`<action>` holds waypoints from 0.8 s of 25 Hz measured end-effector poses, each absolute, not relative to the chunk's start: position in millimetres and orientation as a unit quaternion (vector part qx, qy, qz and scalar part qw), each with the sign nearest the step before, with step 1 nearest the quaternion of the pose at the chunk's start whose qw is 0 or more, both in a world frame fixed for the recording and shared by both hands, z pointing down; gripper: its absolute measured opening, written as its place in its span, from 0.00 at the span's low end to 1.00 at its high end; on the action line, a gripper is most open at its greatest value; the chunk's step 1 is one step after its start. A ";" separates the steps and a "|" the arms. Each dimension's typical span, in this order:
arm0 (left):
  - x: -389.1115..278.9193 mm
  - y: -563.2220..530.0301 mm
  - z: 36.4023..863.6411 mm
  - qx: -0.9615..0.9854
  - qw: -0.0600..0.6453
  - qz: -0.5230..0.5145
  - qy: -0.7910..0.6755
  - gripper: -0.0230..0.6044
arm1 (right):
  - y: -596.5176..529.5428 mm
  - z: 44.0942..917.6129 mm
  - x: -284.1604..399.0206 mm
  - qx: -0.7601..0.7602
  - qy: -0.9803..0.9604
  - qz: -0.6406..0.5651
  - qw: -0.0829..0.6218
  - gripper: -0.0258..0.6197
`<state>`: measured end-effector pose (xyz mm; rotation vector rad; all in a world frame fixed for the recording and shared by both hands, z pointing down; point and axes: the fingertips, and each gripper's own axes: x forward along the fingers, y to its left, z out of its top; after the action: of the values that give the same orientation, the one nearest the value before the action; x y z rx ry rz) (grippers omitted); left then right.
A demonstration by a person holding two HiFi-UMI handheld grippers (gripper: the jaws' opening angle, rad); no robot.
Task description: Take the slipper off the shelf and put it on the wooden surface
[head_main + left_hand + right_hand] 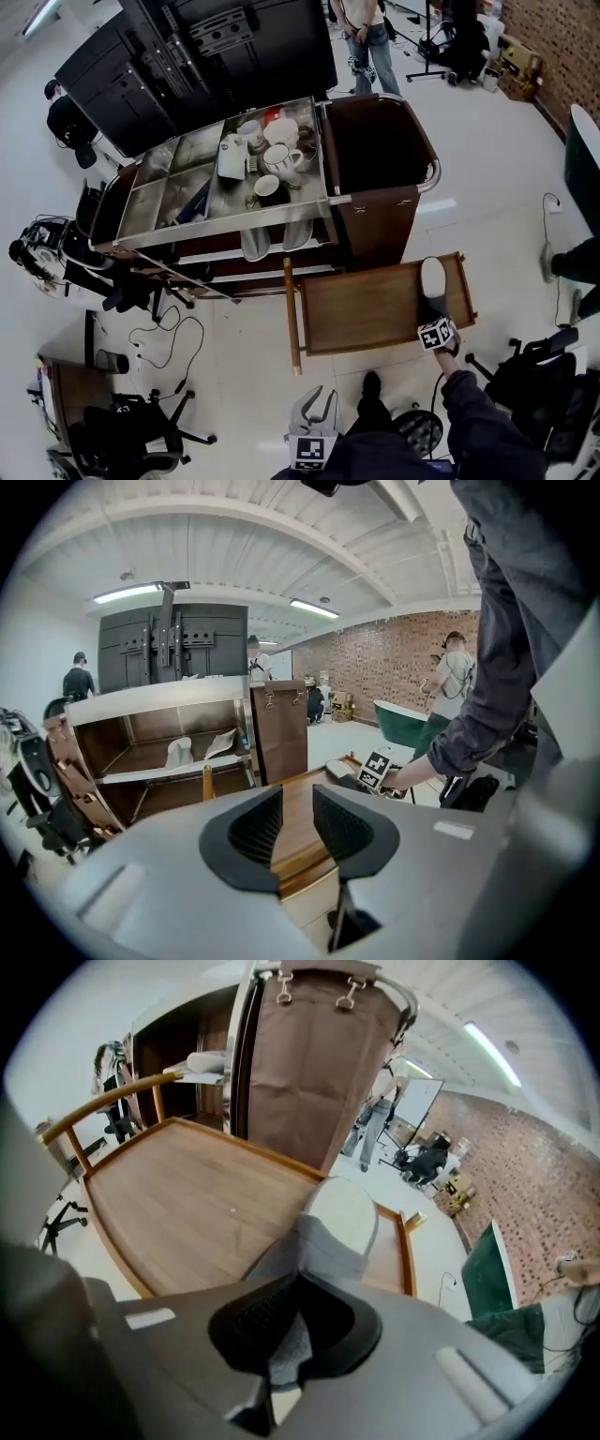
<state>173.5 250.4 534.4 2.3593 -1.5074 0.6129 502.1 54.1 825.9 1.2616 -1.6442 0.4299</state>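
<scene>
A grey slipper [342, 1218] with a pale sole lies on the wooden tray surface [187, 1204] near its far right corner. My right gripper [291, 1321] is shut on the slipper's grey upper, and the fabric shows between the pads. From the head view the slipper [433, 277] sits at the tray's [366, 309] right end, with the right gripper [432, 314] just behind it. My left gripper [297, 822] stands open and holds nothing, low in front of me [314, 422]. Two more pale slippers [255, 242] [298, 232] rest on the cart's shelf.
A metal service cart [150, 202] carries cups and a jug [277, 157] on top, with a brown bag frame [375, 159] on its right. Office chairs [122, 422] and cables [164, 337] lie on the left floor. A person [366, 42] stands beyond.
</scene>
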 end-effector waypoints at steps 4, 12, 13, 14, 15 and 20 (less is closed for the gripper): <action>154.4 275.2 534.0 0.819 0.135 0.200 -0.521 0.21 | 91.9 778.6 473.4 0.538 -0.695 0.164 0.448 0.05; 90.8 356.9 506.6 0.842 0.103 0.151 -0.508 0.21 | 200.9 692.0 365.8 0.543 -0.734 0.125 0.389 0.04; 74.5 370.8 500.3 0.843 0.097 0.145 -0.509 0.21 | 213.9 681.7 349.5 0.548 -0.735 0.125 0.379 0.04; 57.9 386.0 495.5 0.844 0.093 0.141 -0.509 0.21 | 228.8 672.0 332.4 0.552 -0.737 0.126 0.369 0.04; 41.7 401.2 493.1 0.844 0.089 0.137 -0.510 0.21 | 244.5 663.1 315.2 0.556 -0.739 0.127 0.358 0.04; -31.8 460.9 507.4 0.832 0.098 0.136 -0.529 0.21 | 307.0 626.8 227.0 0.562 -0.763 0.112 0.300 0.04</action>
<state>-31.8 460.9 507.4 2.4632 -1.5651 0.4022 227.0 307.0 626.8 1.4919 -2.0243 0.2969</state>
